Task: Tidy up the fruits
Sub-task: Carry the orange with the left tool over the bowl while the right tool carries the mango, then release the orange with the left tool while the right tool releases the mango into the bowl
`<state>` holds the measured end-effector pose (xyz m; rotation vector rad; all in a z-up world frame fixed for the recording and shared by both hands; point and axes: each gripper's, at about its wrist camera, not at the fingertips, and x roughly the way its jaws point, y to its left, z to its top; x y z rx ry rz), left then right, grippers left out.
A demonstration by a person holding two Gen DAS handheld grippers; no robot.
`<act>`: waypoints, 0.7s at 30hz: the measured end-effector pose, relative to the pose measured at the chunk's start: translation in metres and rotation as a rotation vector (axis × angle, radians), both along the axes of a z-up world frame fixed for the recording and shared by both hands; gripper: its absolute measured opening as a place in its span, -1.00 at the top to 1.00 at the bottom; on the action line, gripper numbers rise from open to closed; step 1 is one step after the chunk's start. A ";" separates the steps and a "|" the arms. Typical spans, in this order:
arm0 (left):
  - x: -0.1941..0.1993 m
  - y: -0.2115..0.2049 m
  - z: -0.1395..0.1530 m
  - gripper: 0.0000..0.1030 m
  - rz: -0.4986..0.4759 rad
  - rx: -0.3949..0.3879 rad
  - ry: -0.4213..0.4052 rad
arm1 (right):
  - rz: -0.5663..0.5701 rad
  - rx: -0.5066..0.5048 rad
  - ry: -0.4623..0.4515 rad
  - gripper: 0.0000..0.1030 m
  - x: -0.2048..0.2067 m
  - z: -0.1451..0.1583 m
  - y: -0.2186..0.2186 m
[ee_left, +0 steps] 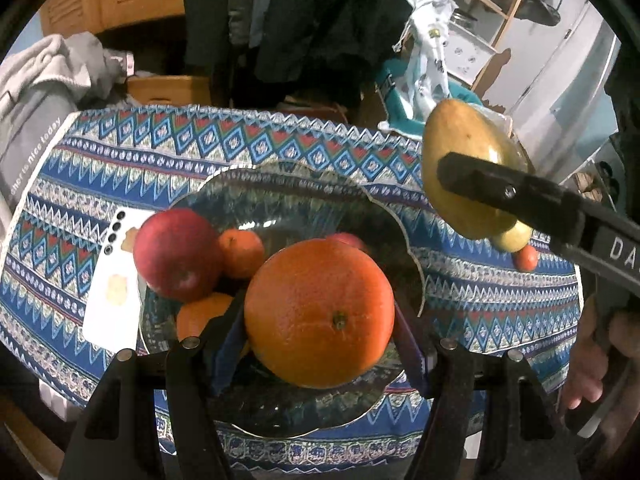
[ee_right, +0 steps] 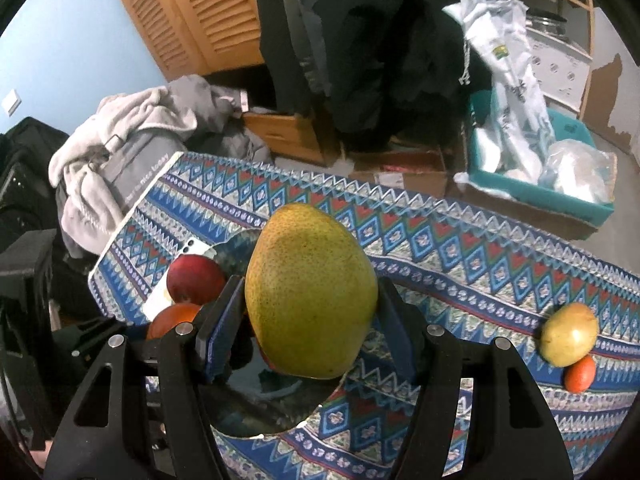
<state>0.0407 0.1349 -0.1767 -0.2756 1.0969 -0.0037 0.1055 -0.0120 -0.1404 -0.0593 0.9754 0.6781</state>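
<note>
Tongs on both sides are full: the left gripper (ee_left: pixel 320 320) pinches a big orange (ee_left: pixel 319 312) over the glass bowl (ee_left: pixel 400 216) of fruit, while the right gripper (ee_right: pixel 310 312) clamps a mango (ee_right: pixel 311 292) above the bowl's edge and patterned tablecloth (ee_right: pixel 460 264).

Cluttered home: wardrobe (ee_right: pixel 208 12), laundry (ee_right: pixel 132 136)
</note>
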 end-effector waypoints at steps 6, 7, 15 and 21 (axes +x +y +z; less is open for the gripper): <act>-0.001 0.007 -0.015 -0.34 0.013 -0.012 0.037 | 0.018 -0.011 0.025 -0.27 0.004 -0.013 0.016; -0.001 0.008 -0.016 -0.34 0.015 -0.015 0.043 | 0.020 -0.013 0.029 -0.27 0.004 -0.016 0.018; -0.002 0.017 -0.033 -0.34 0.038 -0.038 0.083 | 0.054 -0.031 0.062 -0.27 0.003 -0.036 0.038; -0.002 0.021 -0.043 -0.34 0.054 -0.065 0.123 | 0.066 -0.037 0.092 -0.27 0.004 -0.048 0.048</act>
